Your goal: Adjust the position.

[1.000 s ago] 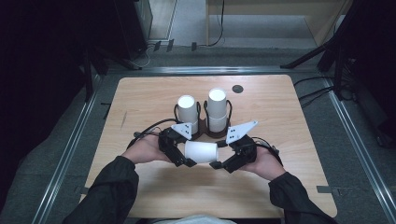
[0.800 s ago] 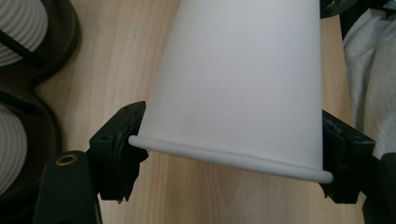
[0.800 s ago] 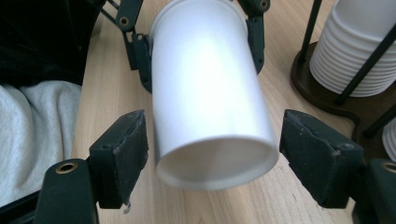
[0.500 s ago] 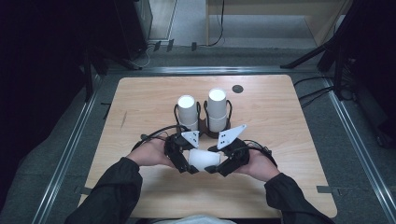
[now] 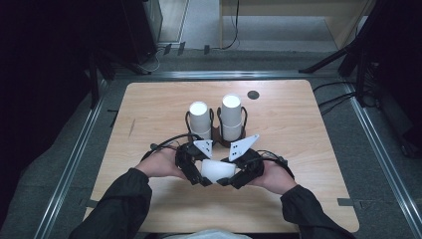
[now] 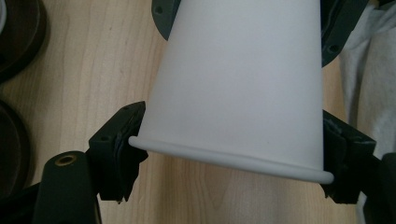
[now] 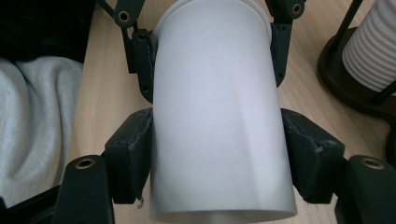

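We hold one white cup [image 5: 217, 170] on its side just above the desk [image 5: 308, 139], at 6 o'clock from the two cup stacks [image 5: 217, 119]. The left gripper [image 6: 229, 154] clamps its rim end, the right gripper [image 7: 219, 154] its body. It looks light, thin and easily crushed, so we judge soft pressure near the stiffer rim is safest.

Both forearms reach in side by side, the left gripper [image 5: 199, 172] and right gripper [image 5: 239, 173] facing each other, each clamped on the same cup [image 5: 217, 171].

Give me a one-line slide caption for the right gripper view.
Right gripper clamps a white paper cup lying sideways; the left gripper grips its far, rimmed end.
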